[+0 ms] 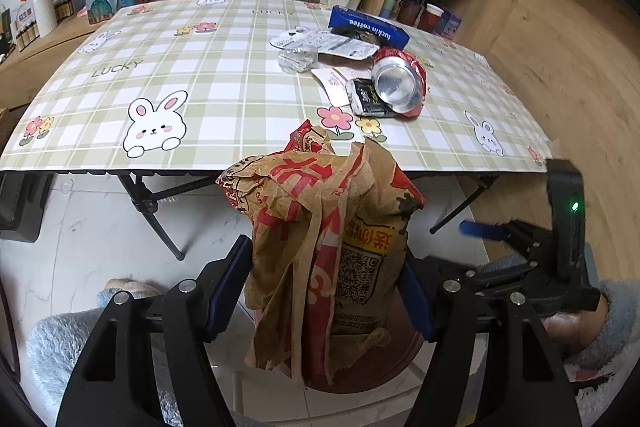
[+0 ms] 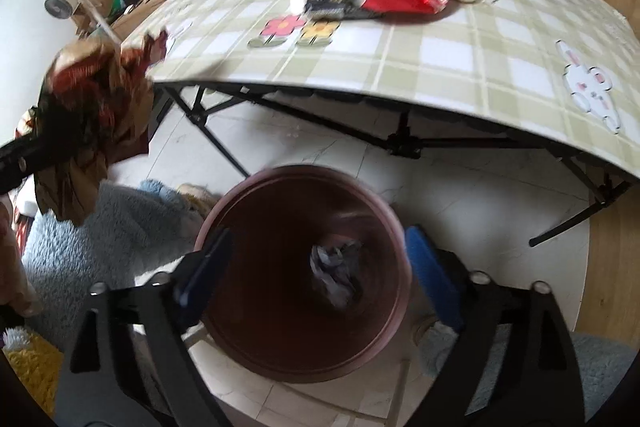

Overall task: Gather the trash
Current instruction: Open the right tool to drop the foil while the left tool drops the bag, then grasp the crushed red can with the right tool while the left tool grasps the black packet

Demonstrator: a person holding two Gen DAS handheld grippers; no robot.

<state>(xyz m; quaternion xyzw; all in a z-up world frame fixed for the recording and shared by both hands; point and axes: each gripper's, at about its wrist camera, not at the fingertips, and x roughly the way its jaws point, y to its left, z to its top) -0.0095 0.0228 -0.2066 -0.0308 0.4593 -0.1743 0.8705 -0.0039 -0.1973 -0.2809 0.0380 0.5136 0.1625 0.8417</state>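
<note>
Item 1. Left gripper (image 1: pixel 326 291), lower centre of the left wrist view: pinching a crumpled brown-and-red paper bag (image 1: pixel 332 247) between its blue pads (image 1: pixel 228 291). The bag fills the gap between the fingers, hangs below them and rises above them, off the table's near edge. Judged light, soft and easily crushed; it deforms rather than slips, so a hold across the bunched middle, as here, should be secure.

Item 2. Right gripper (image 2: pixel 316 275), lower centre of the right wrist view: fingers spread, holding nothing, poised over the mouth of the bin.

Item 3. Pink round bin (image 2: pixel 256 359), on the pale floor below the table edge, centre of the right wrist view; a small crumpled scrap lies at its bottom. In the left wrist view its rim shows just beneath the hanging bag, so the bag appears roughly over the bin.

Item 4. Table (image 1: pixel 224 79) with green check cloth, mid-frame.

Item 5. Crushed red can (image 1: pixel 398 83), right of centre on the table; thin metal, light, smooth and rounded, best taken across its flattened body. It rests against a small dark packet (image 1: pixel 366 103).

Item 6. Flat printed wrappers (image 1: pixel 336 45) and a blue carton (image 1: pixel 368 27) beyond, upper right.
</note>
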